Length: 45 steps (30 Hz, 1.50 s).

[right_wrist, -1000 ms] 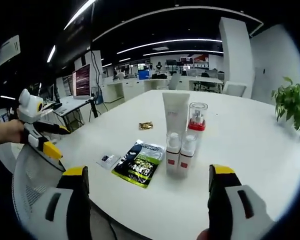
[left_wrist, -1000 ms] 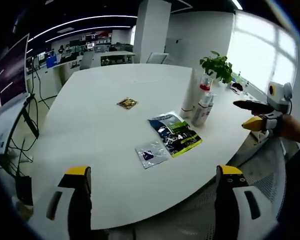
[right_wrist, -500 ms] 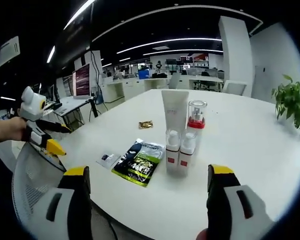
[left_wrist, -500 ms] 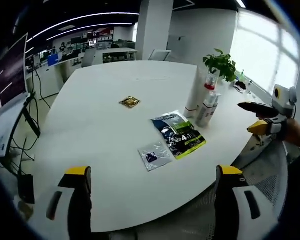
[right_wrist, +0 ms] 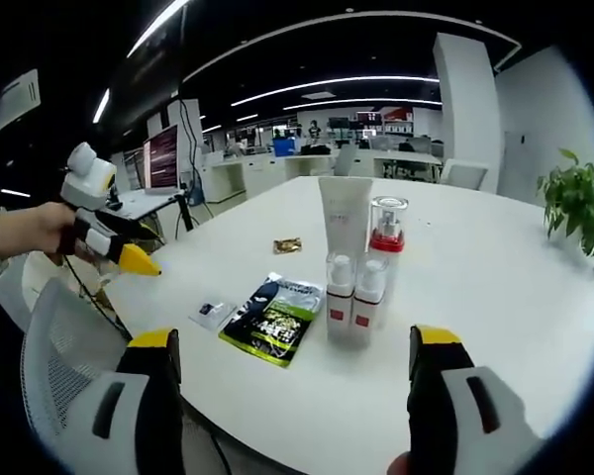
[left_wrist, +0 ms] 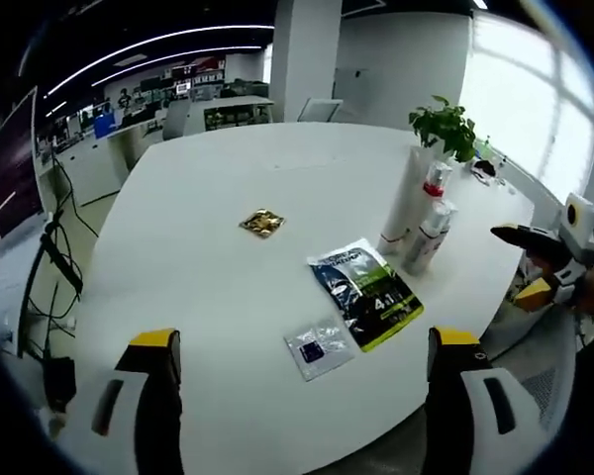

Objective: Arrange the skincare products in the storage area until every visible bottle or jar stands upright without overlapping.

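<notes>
Left gripper view: camera has swung since a second ago, so the bench items now sit further right and lower in frame; the things themselves haven't shifted against each other. Left gripper is empty, jaws wide apart, hovering off the near bench edge. Small clear sachet lies just ahead of it, between the jaw tips. Green-black sachet sits just beyond that, slightly right. Bottle cluster is further ahead-right, near the far bench edge, all upright. Gold packet lies ahead, alone, mid-bench. Right gripper comes in at the right edge, off the bench.

Right gripper view: the left gripper has lifted and come in closer over the bench edge at left. Right gripper is empty, wide open. Directly ahead: white tube, red-collared pump bottle, two small white bottles in front, all standing, close-packed, touching or nearly so.

Judgement: bottles are already upright; what's left is spacing. To do it well, approach one small front bottle square-on, clamp low on the body, and slide it aside without tipping the tube behind.
</notes>
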### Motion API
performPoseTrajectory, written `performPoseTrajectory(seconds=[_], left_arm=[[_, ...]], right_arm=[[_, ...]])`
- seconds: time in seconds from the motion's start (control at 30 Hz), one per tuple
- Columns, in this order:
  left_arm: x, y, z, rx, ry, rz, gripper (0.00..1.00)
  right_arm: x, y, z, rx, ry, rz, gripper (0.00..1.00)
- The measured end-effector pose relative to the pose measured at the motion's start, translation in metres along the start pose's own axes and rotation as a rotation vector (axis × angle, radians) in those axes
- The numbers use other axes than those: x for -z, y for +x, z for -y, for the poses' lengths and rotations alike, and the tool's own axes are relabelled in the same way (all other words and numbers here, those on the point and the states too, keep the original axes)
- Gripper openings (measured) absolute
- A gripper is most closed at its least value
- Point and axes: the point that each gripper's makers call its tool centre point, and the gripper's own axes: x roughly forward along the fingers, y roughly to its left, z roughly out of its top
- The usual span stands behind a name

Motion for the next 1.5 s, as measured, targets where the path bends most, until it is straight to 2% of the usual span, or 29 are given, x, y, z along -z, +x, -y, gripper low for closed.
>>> performPoseTrajectory(seconds=[0.4, 0.57, 0.67, 1.03, 1.17, 1.27, 1.5], left_arm=[[-0.028, 0.022, -0.009, -0.014, -0.021, 0.003, 0.99], [-0.035, 0.033, -0.009, -0.009, -0.026, -0.011, 0.98], [-0.034, 0.036, -0.005, -0.009, -0.023, -0.026, 0.98], [-0.047, 0.074, -0.012, -0.005, -0.074, -0.062, 0.97], [-0.051, 0.082, -0.016, -0.036, -0.107, -0.051, 0.93], [-0.054, 0.093, -0.02, -0.058, -0.12, -0.05, 0.93], [-0.061, 0.128, -0.028, -0.059, -0.128, -0.065, 0.92]], right_arm=[[0.001, 0.002, 0.003, 0.005, 0.014, -0.006, 0.95], [0.001, 0.002, 0.005, 0.011, 0.026, -0.006, 0.94], [0.002, 0.003, 0.006, 0.016, 0.017, -0.009, 0.94], [0.004, 0.004, 0.012, 0.035, 0.053, -0.012, 0.93], [0.005, 0.004, 0.014, 0.043, 0.063, -0.014, 0.93], [0.006, 0.004, 0.016, 0.05, 0.079, -0.015, 0.93], [0.01, 0.005, 0.019, 0.062, 0.094, -0.032, 0.92]])
